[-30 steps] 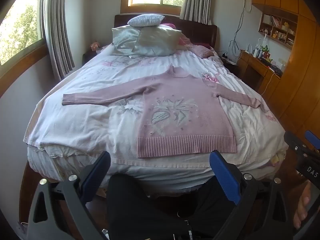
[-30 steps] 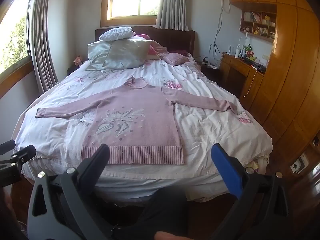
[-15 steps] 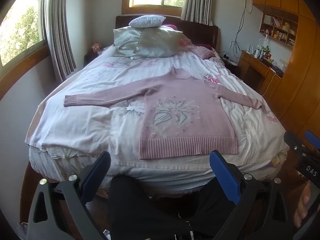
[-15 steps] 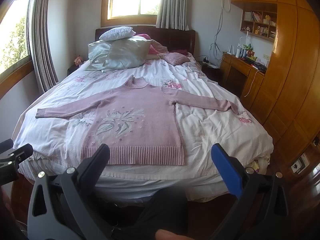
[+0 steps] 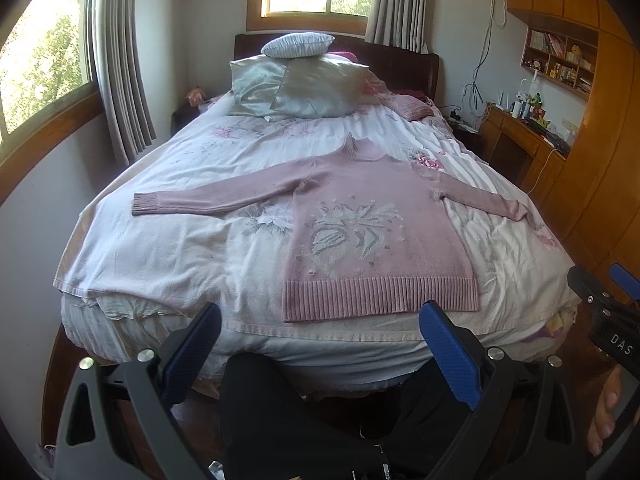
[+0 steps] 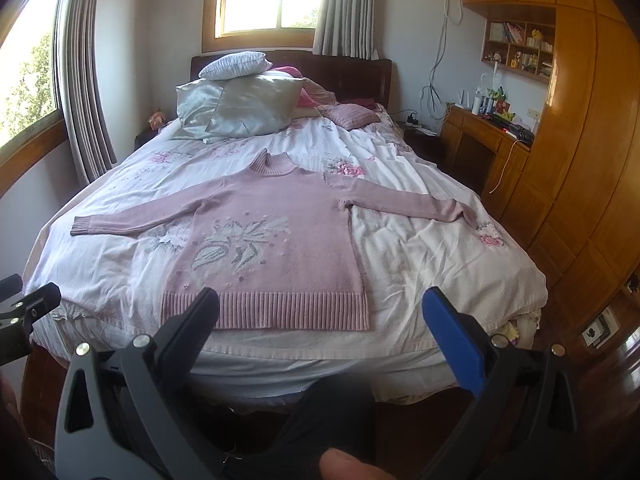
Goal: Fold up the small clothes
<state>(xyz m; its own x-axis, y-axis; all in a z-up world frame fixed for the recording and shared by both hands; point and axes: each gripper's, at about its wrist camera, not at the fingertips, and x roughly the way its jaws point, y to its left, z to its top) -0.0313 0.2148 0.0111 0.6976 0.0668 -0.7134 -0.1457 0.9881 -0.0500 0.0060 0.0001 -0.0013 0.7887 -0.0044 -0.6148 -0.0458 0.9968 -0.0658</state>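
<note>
A pink knitted sweater (image 5: 372, 216) (image 6: 272, 240) with a pale leaf pattern lies flat and face up on the bed, both sleeves stretched out sideways, ribbed hem toward me. My left gripper (image 5: 320, 320) hangs open at the foot of the bed, just short of the hem, holding nothing. My right gripper (image 6: 320, 304) is also open and empty, its left fingertip overlapping the hem in the picture. Each gripper shows at the edge of the other's view: the right gripper (image 5: 608, 312) and the left gripper (image 6: 24, 312).
The bed (image 5: 160, 248) carries a white floral cover, with several pillows (image 5: 304, 84) stacked at the headboard. A wooden wardrobe (image 6: 580, 160) and desk (image 6: 480, 136) line the right wall. Curtained windows stand left and behind. The person's dark-clothed legs (image 5: 304, 416) are below the grippers.
Both grippers have edged slightly forward toward the foot of the bed. The sweater has not moved, and both grippers stay open.
</note>
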